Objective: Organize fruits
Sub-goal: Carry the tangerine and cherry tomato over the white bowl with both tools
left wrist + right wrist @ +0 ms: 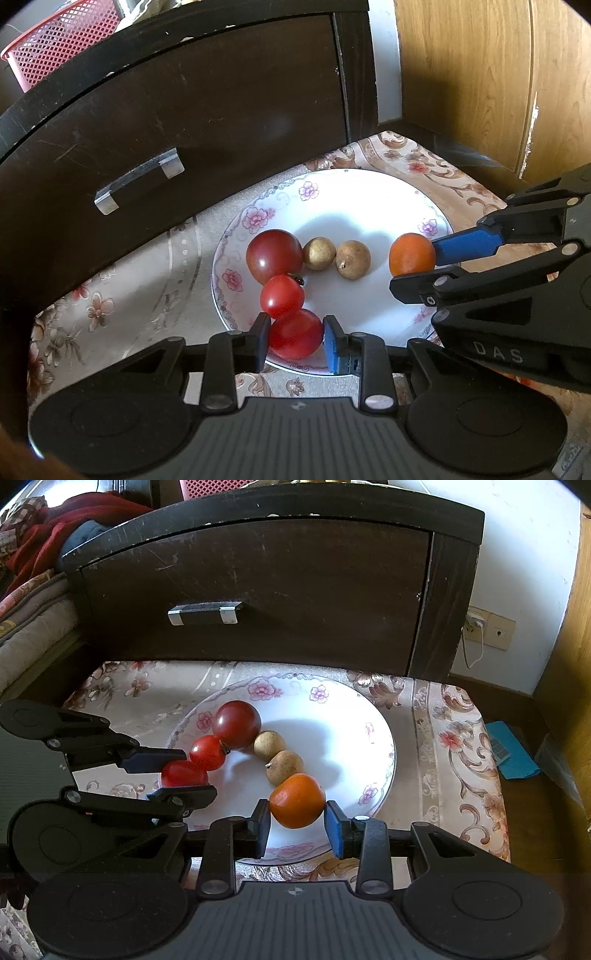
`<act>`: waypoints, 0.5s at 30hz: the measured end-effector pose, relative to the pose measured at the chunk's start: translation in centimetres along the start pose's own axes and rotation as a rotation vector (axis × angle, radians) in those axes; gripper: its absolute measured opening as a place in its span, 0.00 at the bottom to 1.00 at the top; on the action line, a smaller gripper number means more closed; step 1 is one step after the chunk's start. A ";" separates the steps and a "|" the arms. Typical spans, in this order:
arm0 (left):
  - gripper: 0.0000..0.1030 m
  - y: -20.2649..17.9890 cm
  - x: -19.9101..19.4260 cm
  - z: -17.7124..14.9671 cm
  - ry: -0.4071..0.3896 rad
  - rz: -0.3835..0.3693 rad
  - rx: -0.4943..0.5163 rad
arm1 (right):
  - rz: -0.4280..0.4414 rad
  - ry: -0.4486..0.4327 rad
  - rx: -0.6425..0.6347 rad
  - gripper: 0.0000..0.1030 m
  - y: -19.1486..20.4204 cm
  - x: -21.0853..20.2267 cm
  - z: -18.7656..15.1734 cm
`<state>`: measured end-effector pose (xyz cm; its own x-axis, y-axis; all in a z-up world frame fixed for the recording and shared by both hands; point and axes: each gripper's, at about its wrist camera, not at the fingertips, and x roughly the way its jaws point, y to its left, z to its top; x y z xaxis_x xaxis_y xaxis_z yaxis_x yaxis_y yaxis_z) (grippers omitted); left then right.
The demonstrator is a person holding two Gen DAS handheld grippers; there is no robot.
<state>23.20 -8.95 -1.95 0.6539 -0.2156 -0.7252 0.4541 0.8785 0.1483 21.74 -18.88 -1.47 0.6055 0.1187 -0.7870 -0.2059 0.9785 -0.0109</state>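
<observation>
Tomatoes, 3 in all, are lined along the left of the floral plate (373,716): the nearest red tomato (295,334) is bracketed by the left gripper (295,339), contact unclear. 2 longans (275,757) follow, then the orange (297,800), bracketed alike by the right gripper (297,825).

A white plate (376,731) with pink and purple flowers round its rim holds three red tomatoes, the largest tomato (274,255) darker, two tan-brown longans (352,259) and an orange tangerine (297,800). Beneath lies a beige cloth (458,738) with brown scrolls and pink blossoms. The cabinet (280,590) behind is dark brown; the basket (59,40) is pink mesh.
</observation>
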 end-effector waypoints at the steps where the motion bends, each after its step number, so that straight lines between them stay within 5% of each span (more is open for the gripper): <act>1: 0.36 0.0 0.1 0.0 -0.001 0.001 -0.001 | -0.001 0.000 -0.001 0.28 0.0 0.0 0.0; 15: 0.36 0.2 0.4 0.1 0.000 0.001 -0.016 | -0.003 0.003 0.009 0.29 -0.2 0.4 0.0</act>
<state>23.61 -8.89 -2.13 0.6544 -0.2150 -0.7250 0.4436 0.8856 0.1378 22.02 -19.04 -1.85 0.6036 0.1157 -0.7888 -0.1974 0.9803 -0.0073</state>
